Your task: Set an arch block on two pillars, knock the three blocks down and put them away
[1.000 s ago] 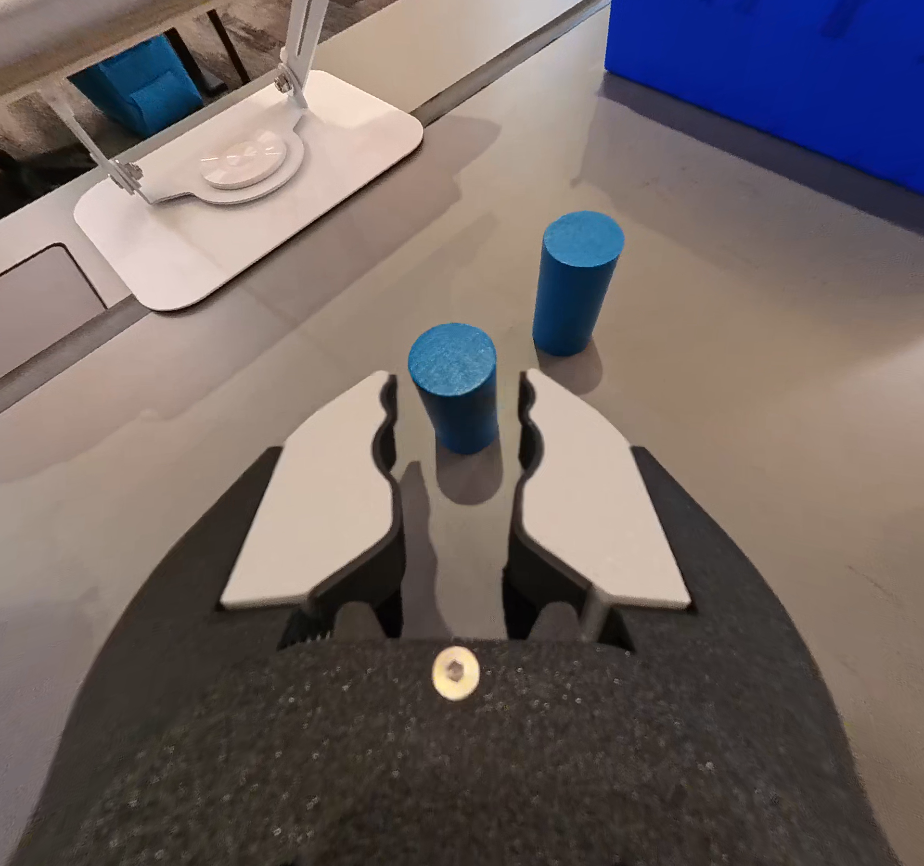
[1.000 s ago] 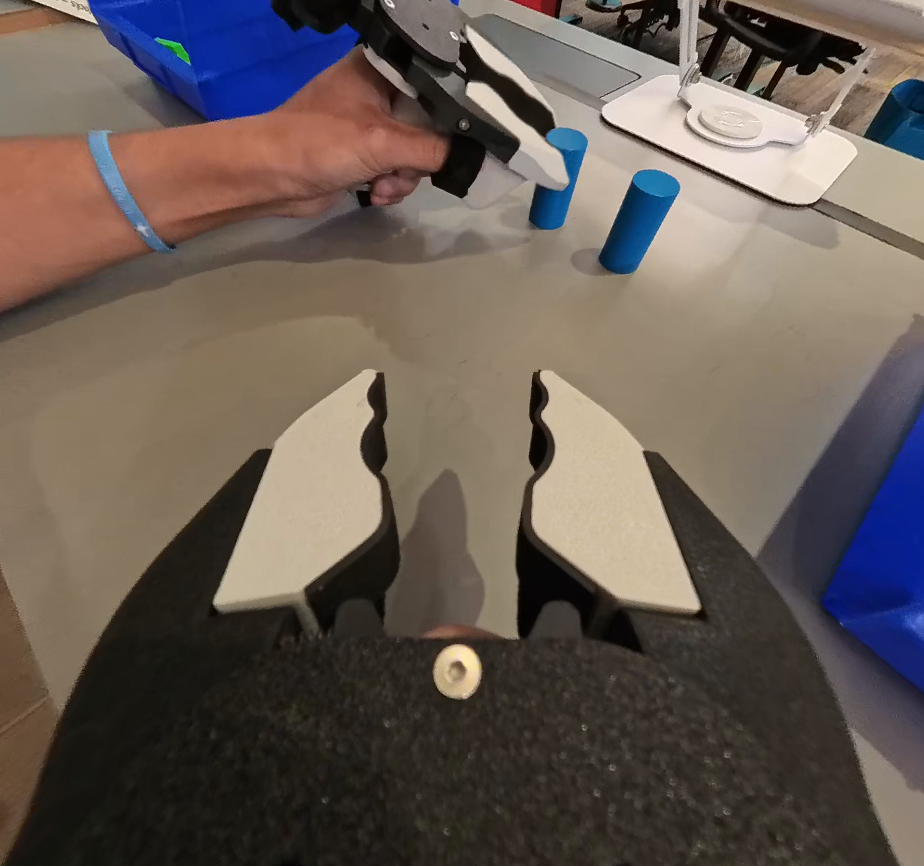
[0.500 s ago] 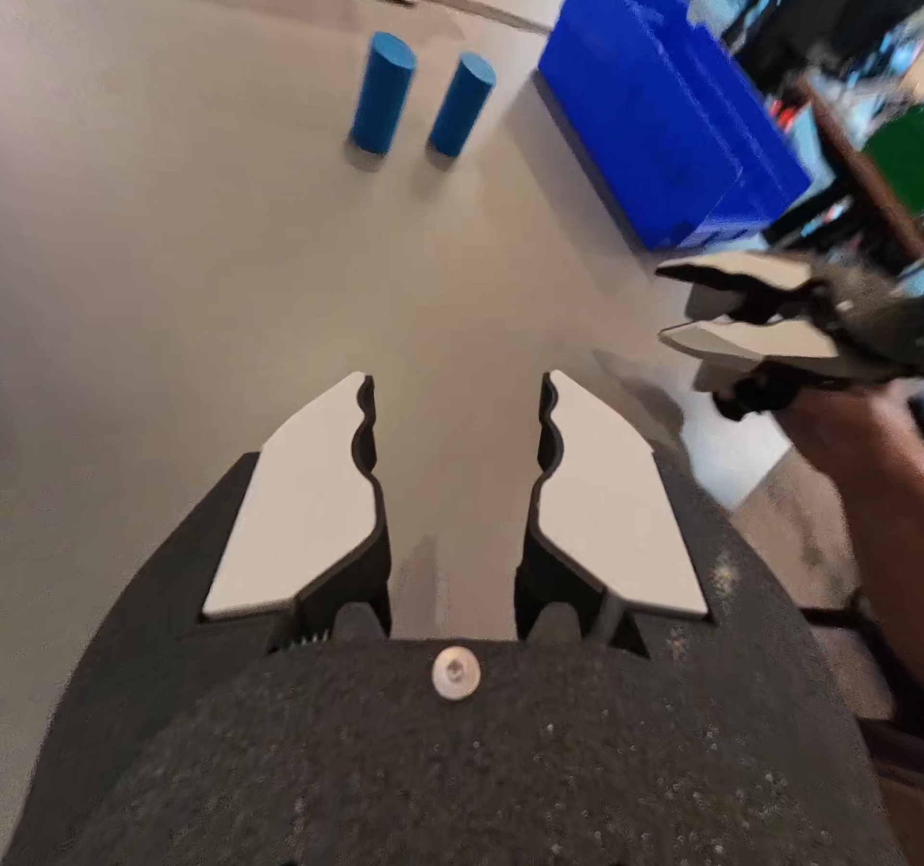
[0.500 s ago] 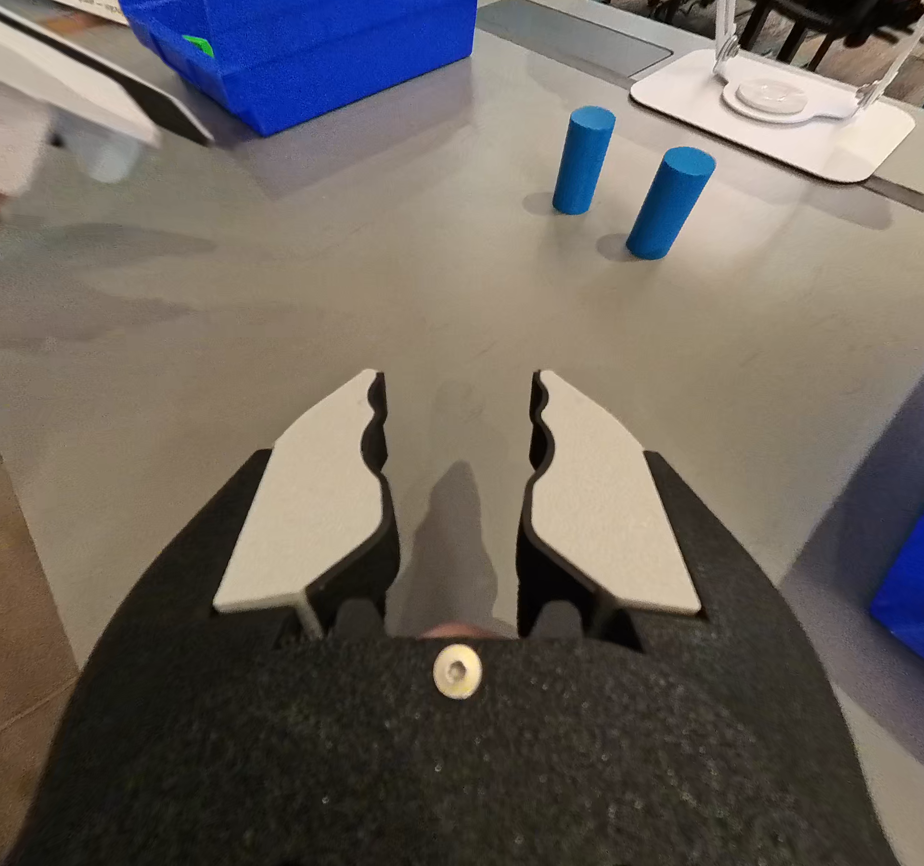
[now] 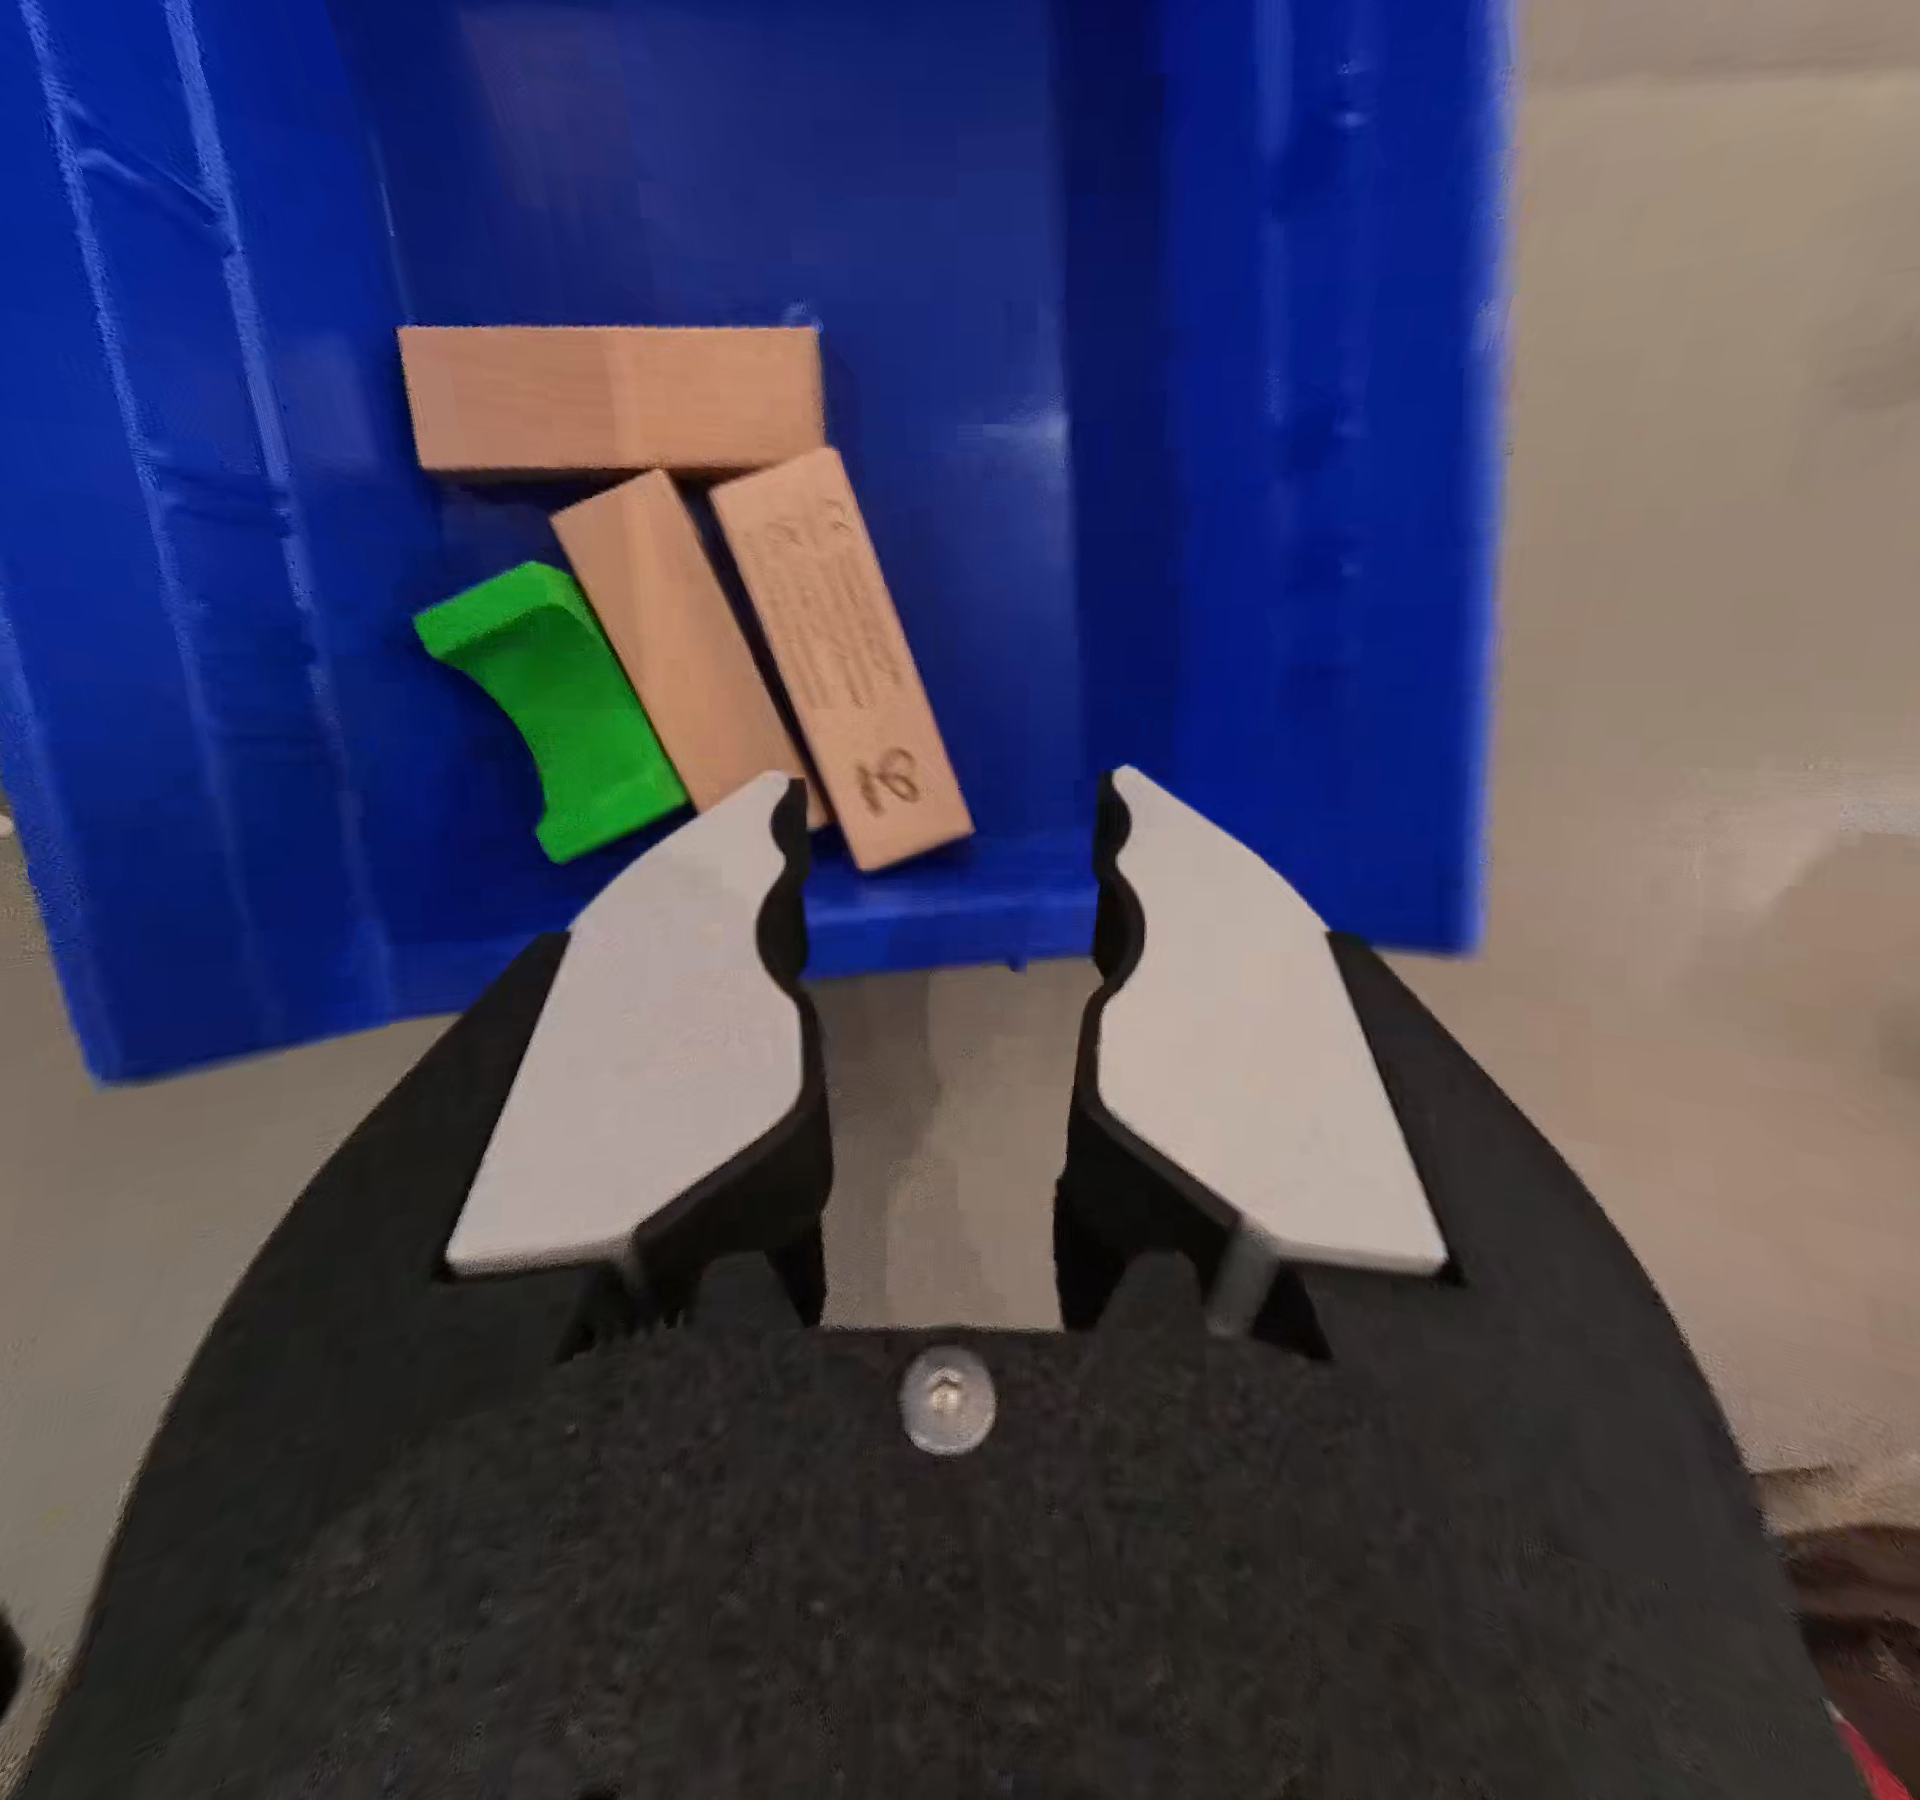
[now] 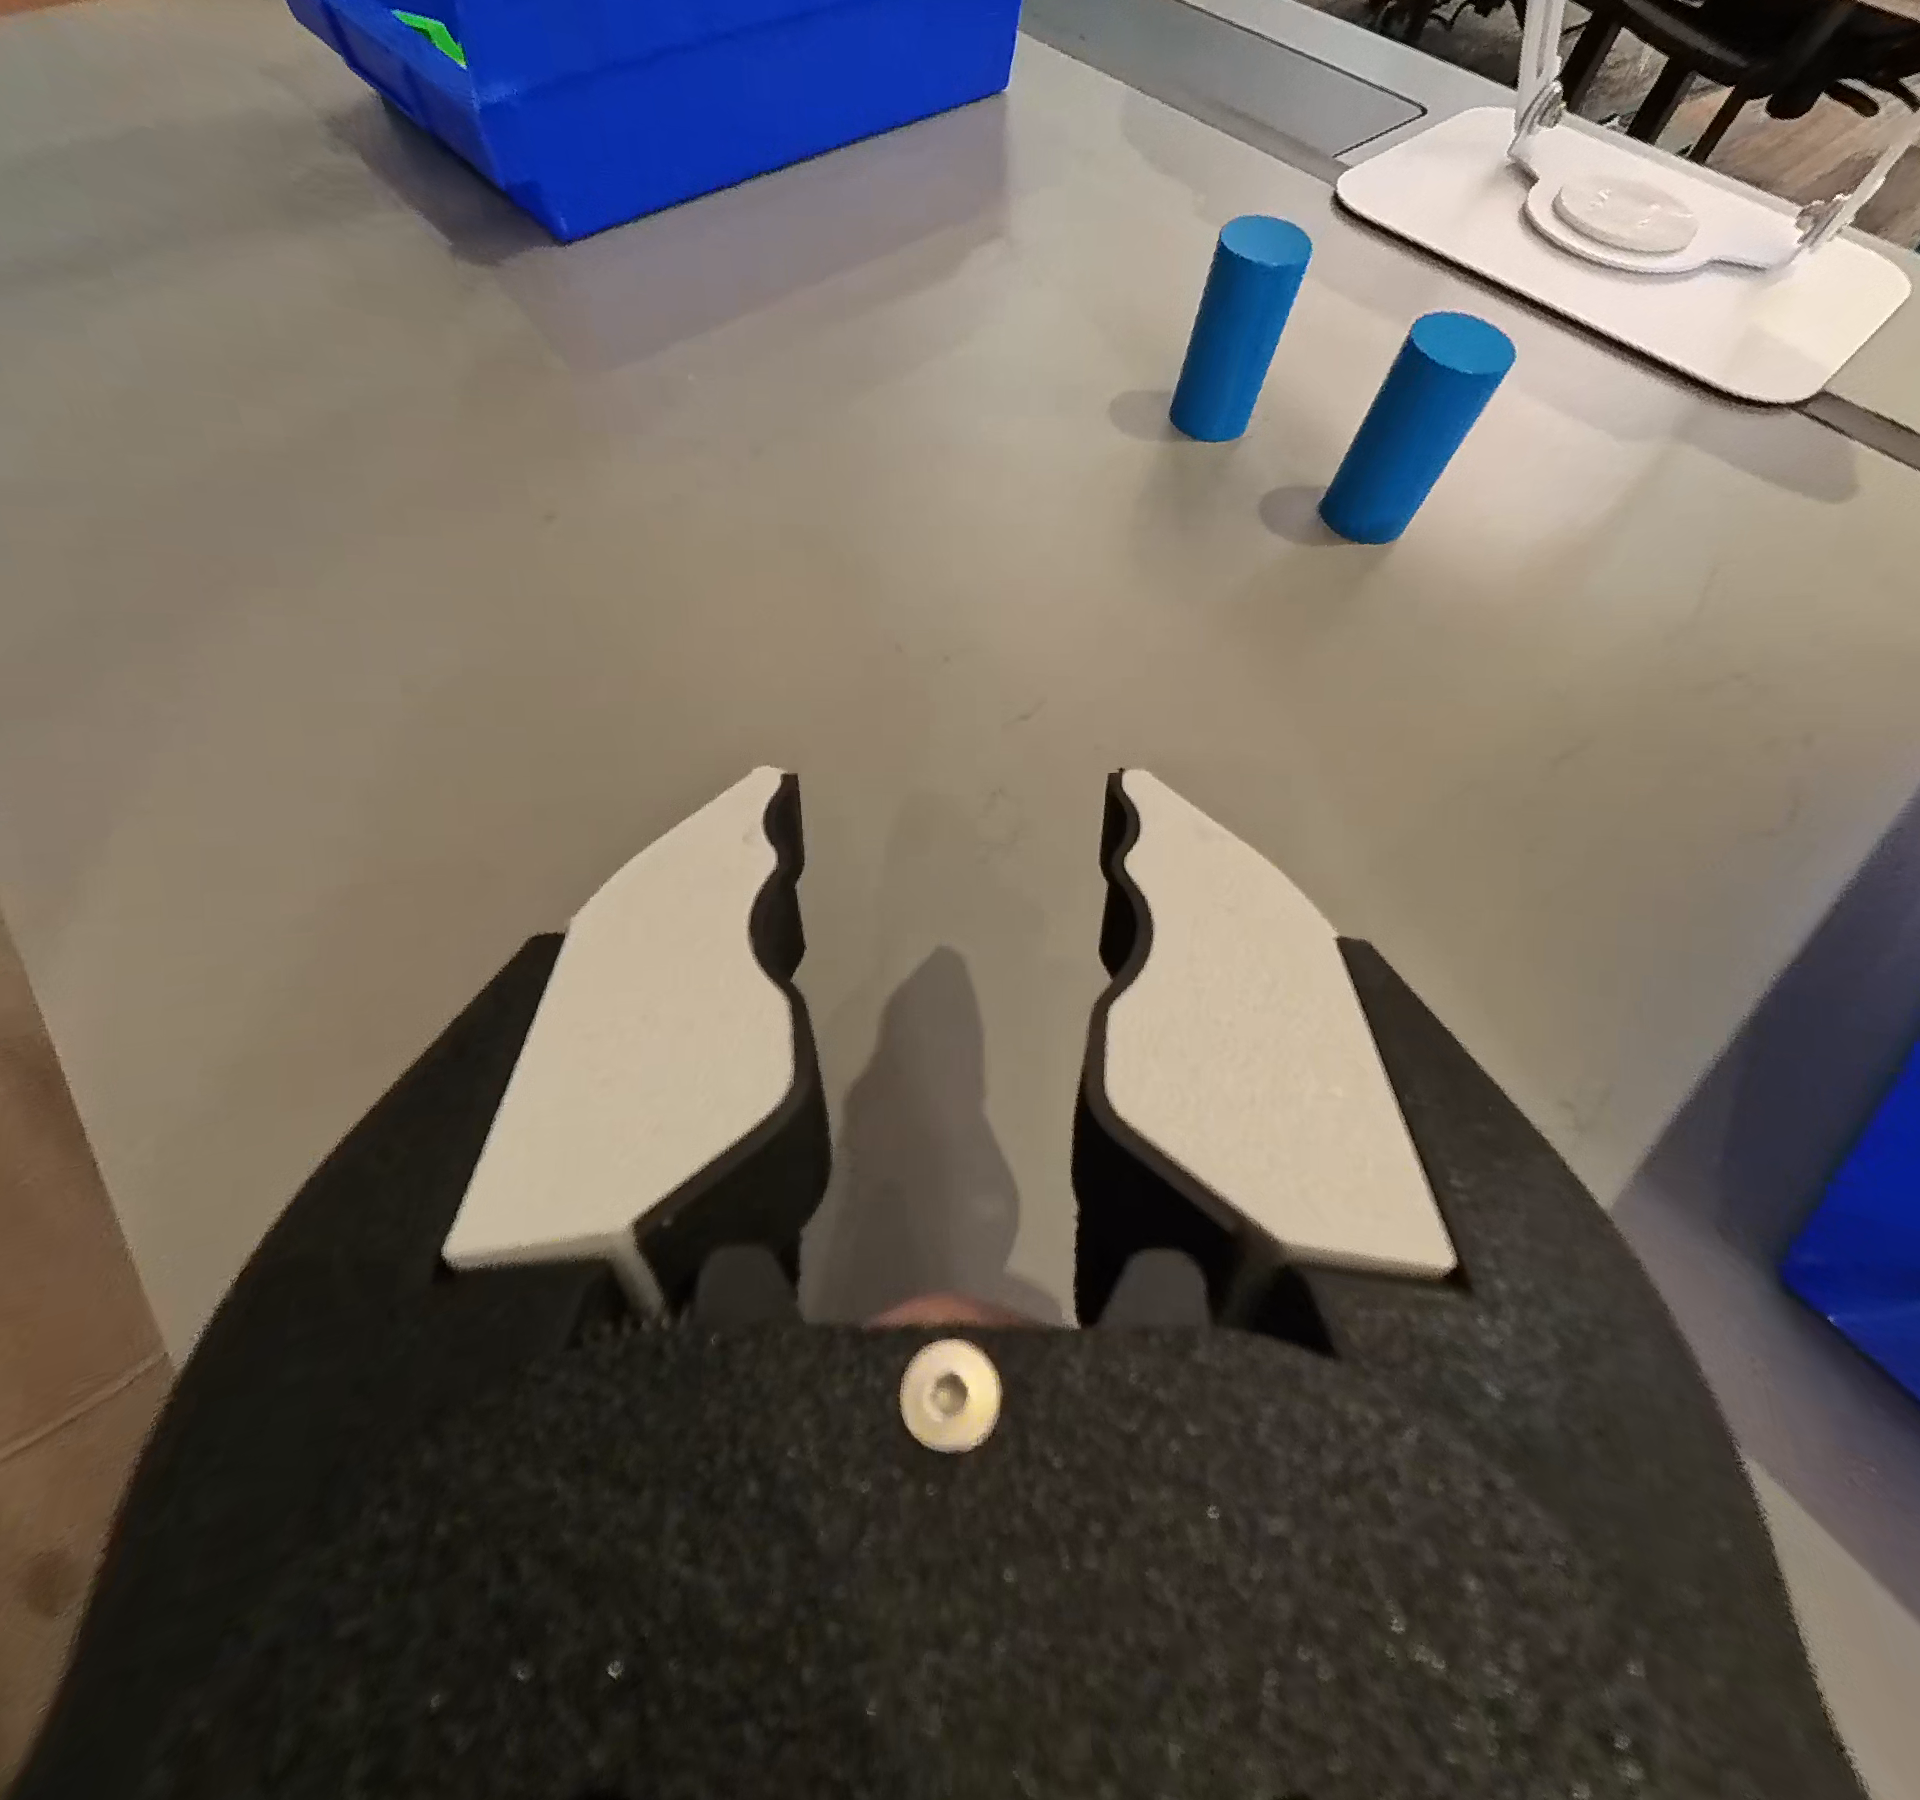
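Two blue cylinder pillars stand upright side by side on the grey table in the right wrist view, one farther (image 6: 1238, 327) and one nearer (image 6: 1415, 425). A green arch block (image 5: 545, 706) lies in the blue bin (image 5: 1288, 400) next to three plain wooden blocks (image 5: 831, 654); a green corner of it shows in the right wrist view (image 6: 431, 36). My left gripper (image 5: 951, 794) is open and empty, over the bin's near edge. My right gripper (image 6: 951, 789) is open and empty, low over the table, well short of the pillars.
The blue bin (image 6: 727, 57) stands at the table's far left. A white stand base (image 6: 1621, 296) sits behind the pillars. A second blue bin (image 6: 1860, 1220) shows at the right edge. The table's left edge (image 6: 62, 971) drops off near my right gripper.
My left gripper has left the pillars, swung across the table and now looks down into the blue bin. My right gripper has edged forward. Both stay open.
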`<state>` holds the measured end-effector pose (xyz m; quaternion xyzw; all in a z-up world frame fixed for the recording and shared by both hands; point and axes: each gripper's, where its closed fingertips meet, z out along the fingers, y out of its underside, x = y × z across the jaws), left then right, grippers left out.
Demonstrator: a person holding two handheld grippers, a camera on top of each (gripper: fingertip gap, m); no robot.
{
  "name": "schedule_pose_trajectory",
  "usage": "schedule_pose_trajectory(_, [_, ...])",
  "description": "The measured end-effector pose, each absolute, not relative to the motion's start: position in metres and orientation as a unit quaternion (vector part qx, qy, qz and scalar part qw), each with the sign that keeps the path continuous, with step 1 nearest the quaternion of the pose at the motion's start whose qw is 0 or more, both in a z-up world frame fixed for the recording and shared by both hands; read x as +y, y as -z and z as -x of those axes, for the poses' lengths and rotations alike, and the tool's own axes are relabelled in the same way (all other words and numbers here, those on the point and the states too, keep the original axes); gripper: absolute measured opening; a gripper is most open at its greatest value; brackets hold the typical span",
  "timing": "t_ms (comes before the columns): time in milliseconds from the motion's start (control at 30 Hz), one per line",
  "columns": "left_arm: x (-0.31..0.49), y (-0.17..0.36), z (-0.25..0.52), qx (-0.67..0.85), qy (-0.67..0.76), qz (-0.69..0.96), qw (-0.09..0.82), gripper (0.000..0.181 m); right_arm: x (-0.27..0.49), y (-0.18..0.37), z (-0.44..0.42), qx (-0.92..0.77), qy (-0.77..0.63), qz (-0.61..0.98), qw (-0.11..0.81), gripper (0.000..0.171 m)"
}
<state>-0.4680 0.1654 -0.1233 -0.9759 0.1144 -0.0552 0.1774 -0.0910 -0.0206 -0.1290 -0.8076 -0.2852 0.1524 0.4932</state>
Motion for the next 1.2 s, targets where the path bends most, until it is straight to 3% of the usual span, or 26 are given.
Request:
schedule_pose_trajectory(333, [0.186, 0.172, 0.478, 0.083, 0.061, 0.992, 0.071, 0.052, -0.021, 0.13, 0.091, -0.289, -0.15, 0.808, 0.492, 0.055])
schedule_pose_trajectory(433, [0.185, 0.179, 0.477, 0.096, 0.058, 0.992, 0.065, 0.036, -0.02, 0.129, 0.088, -0.283, -0.155, 0.808, 0.493, 0.055])
schedule_pose_trajectory(567, [0.191, 0.166, 0.482, 0.121, 0.04, 0.988, 0.082, 0.034, -0.019, 0.128, 0.082, -0.275, -0.157, 0.809, 0.495, 0.055])
schedule_pose_trajectory(667, [0.207, 0.119, 0.465, 0.17, 0.065, 0.973, 0.145, 0.034, -0.018, 0.125, 0.076, -0.271, -0.152, 0.809, 0.498, 0.055])
schedule_pose_trajectory(833, [0.22, 0.015, 0.372, 0.371, 0.104, 0.889, 0.246, 0.033, -0.016, 0.12, 0.063, -0.258, -0.153, 0.807, 0.508, 0.054])
schedule_pose_trajectory(933, [0.2, -0.012, 0.281, 0.543, 0.134, 0.788, 0.255, 0.033, -0.015, 0.12, 0.058, -0.246, -0.165, 0.808, 0.509, 0.054])
schedule_pose_trajectory(1200, [0.184, 0.064, 0.135, 0.76, 0.088, 0.635, 0.106, 0.033, -0.018, 0.122, 0.062, -0.248, -0.172, 0.806, 0.509, 0.054])
